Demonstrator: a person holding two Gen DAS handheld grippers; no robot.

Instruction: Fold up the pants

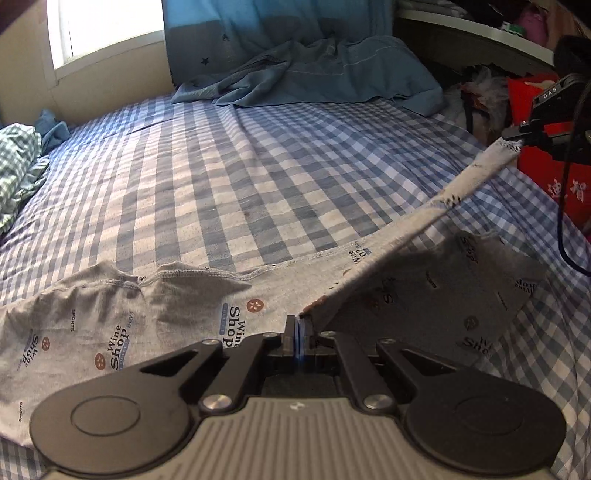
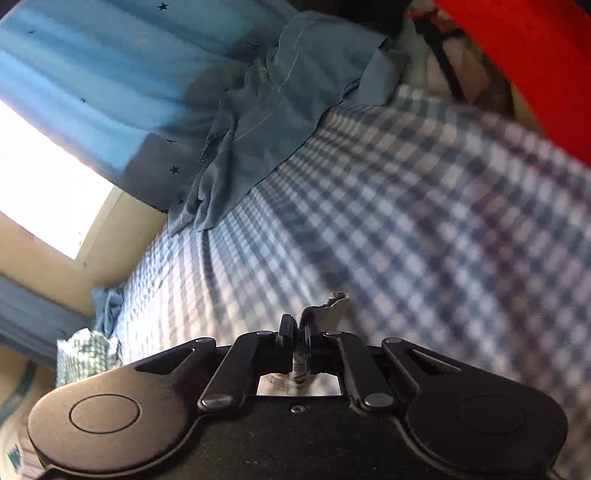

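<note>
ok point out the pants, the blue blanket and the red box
pants (image 1: 177, 295) left wrist view, flat grey printed part
blue blanket (image 1: 314, 74) left wrist view, rumpled middle
red box (image 1: 561, 181) left wrist view, front face

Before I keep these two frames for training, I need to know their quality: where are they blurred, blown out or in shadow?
Left wrist view: sharp; the window is blown out, and the lifted part of the pants is in shadow. Right wrist view: the checked sheet smears with motion blur toward the right, the window is overexposed, and the right hand-held gripper stays crisp. Both show fisheye bending.
</note>
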